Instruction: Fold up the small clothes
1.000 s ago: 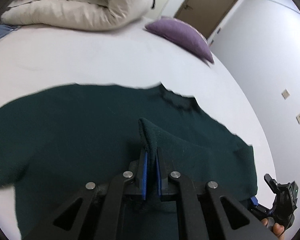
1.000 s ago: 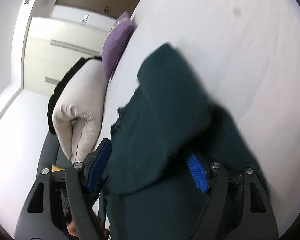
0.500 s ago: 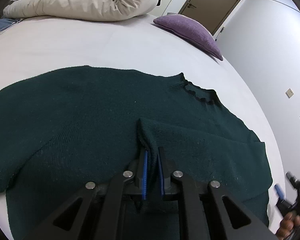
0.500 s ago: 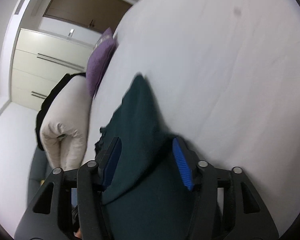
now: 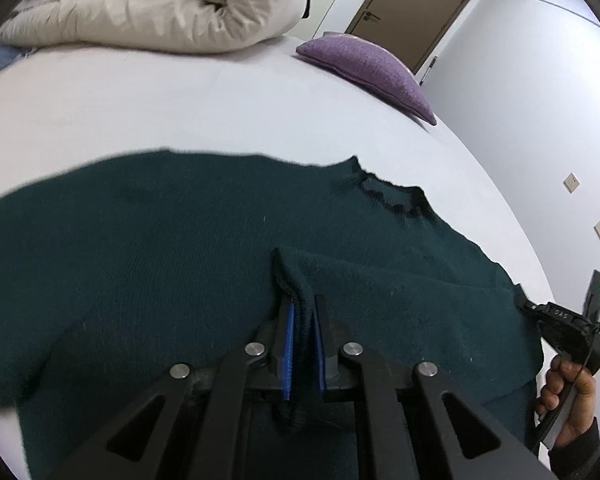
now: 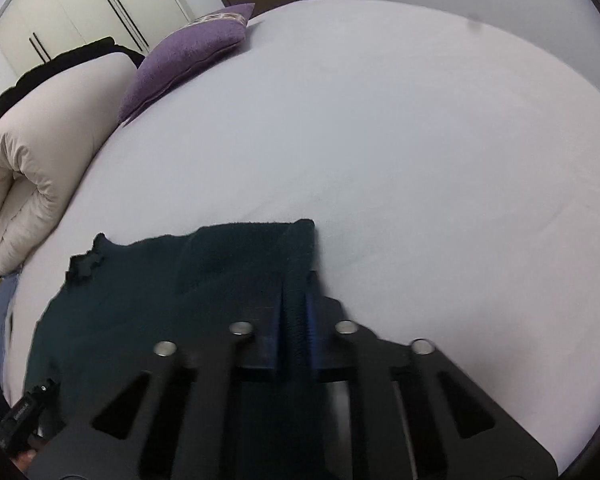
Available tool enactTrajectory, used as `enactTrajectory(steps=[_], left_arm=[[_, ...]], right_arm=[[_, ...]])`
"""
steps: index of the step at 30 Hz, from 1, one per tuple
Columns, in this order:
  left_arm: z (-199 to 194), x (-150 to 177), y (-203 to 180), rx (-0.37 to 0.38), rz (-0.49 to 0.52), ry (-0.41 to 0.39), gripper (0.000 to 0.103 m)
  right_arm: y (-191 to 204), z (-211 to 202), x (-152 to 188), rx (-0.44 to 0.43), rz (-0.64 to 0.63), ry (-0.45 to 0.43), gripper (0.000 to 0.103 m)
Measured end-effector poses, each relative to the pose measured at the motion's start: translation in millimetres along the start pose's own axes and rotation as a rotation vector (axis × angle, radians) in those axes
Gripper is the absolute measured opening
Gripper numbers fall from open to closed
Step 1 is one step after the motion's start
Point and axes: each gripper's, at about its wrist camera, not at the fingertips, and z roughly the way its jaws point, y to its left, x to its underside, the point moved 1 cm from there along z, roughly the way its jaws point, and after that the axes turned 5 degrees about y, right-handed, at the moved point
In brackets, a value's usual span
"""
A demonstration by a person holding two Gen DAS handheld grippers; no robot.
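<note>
My left gripper (image 5: 302, 334) has its jaws clenched on a raised ridge of the sweater (image 5: 180, 248). The knit rises between the two blue pads (image 5: 287, 344) and bunches just past them, and a dark fold of it also hangs below them. My right gripper (image 6: 294, 322) is likewise clamped: a narrow pleat of the sweater's edge stands between its jaws, though that view is blurred, so I can't make out the pads sharply.

The sweater lies spread on the bed (image 5: 180, 112), near the edge closest to me. It is dark green knit with a frilled neckline (image 5: 388, 196) that points away from me and to the right in the left view. In that view its body lies wide and mostly flat, with a folded layer lying over its right side, where a diagonal crease runs from my left jaws toward the right edge. In the right view the far corner (image 6: 304, 228) of the pinched part is square and rests on the sheet.

In the left view a hand (image 5: 568, 396) holds the right gripper's handle at the sweater's right edge. A purple pillow (image 5: 368, 68) and a rolled beige duvet (image 5: 152, 12) sit at the far side of the bed, well apart from the sweater.
</note>
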Motion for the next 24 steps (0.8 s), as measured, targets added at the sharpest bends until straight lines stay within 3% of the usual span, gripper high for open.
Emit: enactTrajectory(steps=[4, 7, 10, 12, 15, 17, 18, 19, 21, 24], left_arm=[[3, 1, 1, -0.020, -0.013, -0.023, 0.010], [12, 6, 2, -0.041, 0.004, -0.037, 0.012], [14, 4, 2, -0.041, 0.005, -0.035, 0.014], [12, 4, 3, -0.020, 0.012, -0.027, 0.017], [-4, 4, 3, -0.019, 0.026, -0.002, 0.042], [-33, 7, 5, -0.076, 0.035, -0.060, 0.088], [-48, 9, 8, -0.101, 0.039, -0.092, 0.092], [-71, 14, 17, -0.108, 0.042, -0.138, 0.093], [-102, 23, 37, -0.099, 0.008, -0.161, 0.092], [-162, 51, 106, -0.092, -0.178, -0.224, 0.092]], right_arm=[[6, -19, 3, 0.010, -0.030, -0.075, 0.006], [-3, -9, 8, 0.006, 0.011, -0.061, 0.005], [-25, 2, 14, -0.076, 0.082, -0.073, 0.003], [-23, -1, 15, -0.072, 0.074, -0.087, 0.005], [-26, -5, 15, -0.103, 0.092, -0.069, 0.010], [-26, -23, 18, -0.076, 0.113, -0.082, 0.029], [-24, -37, 22, -0.068, 0.102, -0.119, 0.037], [-21, -48, 25, -0.048, 0.090, -0.146, 0.061], [-19, -72, 37, -0.021, 0.084, -0.199, 0.066], [-9, -98, 59, -0.083, 0.044, -0.189, 0.066]])
